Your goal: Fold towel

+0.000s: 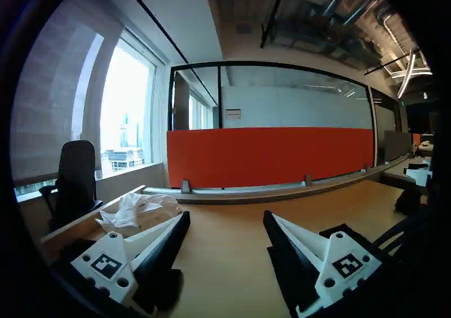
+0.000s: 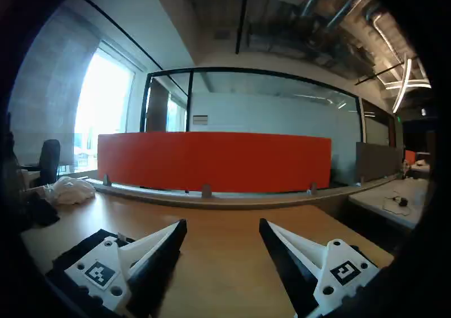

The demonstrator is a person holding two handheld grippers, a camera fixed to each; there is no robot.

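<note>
Left gripper view looks along the left tool (image 1: 225, 216), whose two fingers stand wide apart with nothing between them, only bare wooden counter (image 1: 237, 267) under the gap. The towel (image 1: 138, 210) lies to the left and a little farther off, near the counter's left edge. It is a crumpled white heap with no flat panel or straight edge to be seen, and it sits just beyond the tip of the tool's left finger (image 1: 163, 242), apparently without touching it. Behind it an orange divider (image 1: 270, 157) runs across the far side of the counter, with a dark chair (image 1: 76, 177) and a bright window (image 1: 127, 120) at the far left.

In the right gripper view, the right tool (image 2: 221, 223) is likewise spread open and empty above the counter. From here the towel (image 2: 69, 190) shows as a small white bundle at the far left, well apart from this tool.

As far as the task goes, nothing looks done. The towel is bunched, not spread, and neither tool has hold of it. What seems left is the whole job: reach it, take hold of it, pull it flat on the open counter, then make the folds.
</note>
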